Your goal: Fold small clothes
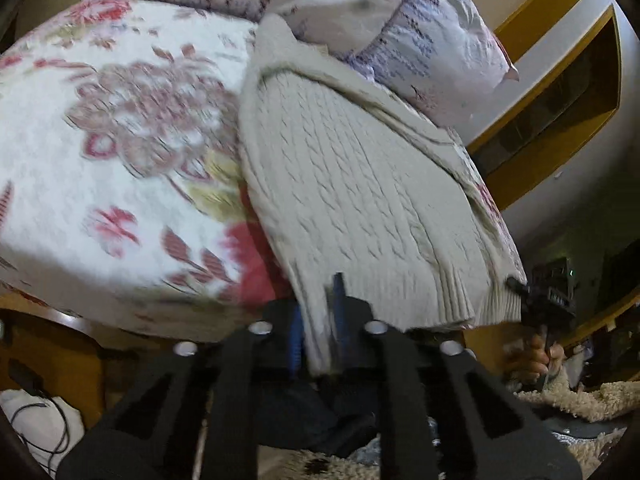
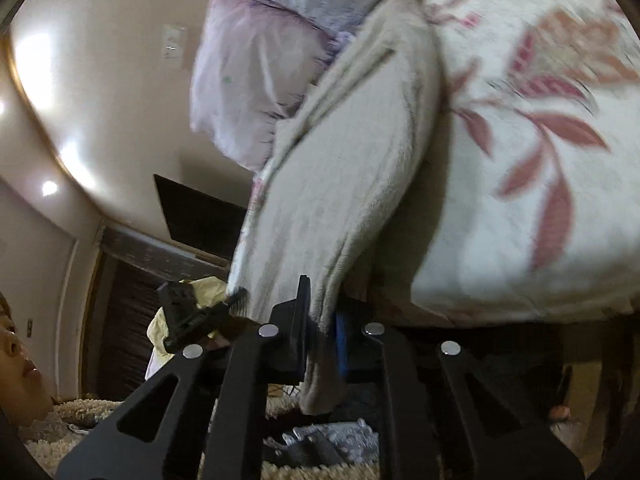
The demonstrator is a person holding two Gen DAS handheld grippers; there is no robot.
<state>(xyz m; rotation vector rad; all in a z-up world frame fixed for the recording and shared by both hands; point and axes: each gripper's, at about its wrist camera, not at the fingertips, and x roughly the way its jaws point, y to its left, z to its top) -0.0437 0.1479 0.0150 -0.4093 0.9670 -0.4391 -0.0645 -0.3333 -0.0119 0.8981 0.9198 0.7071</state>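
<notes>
Both pictures are smeared with motion blur and bend round at the dark edges. Bright ceiling lights (image 2: 49, 188) glare far left of the jaws. Below the jaws it is dim.

My left gripper (image 1: 318, 320) pinches the hem of the cream cable-knit sweater (image 1: 360, 208), and that knit covers most of both fingers, so only slivers of blue pad show. The floral bedspread (image 1: 120, 160) is smeared by motion blur in both views. The sweater hem hides the inner faces of my right gripper (image 2: 320, 328), and the left edge cuts off a person's face (image 2: 16, 360).
</notes>
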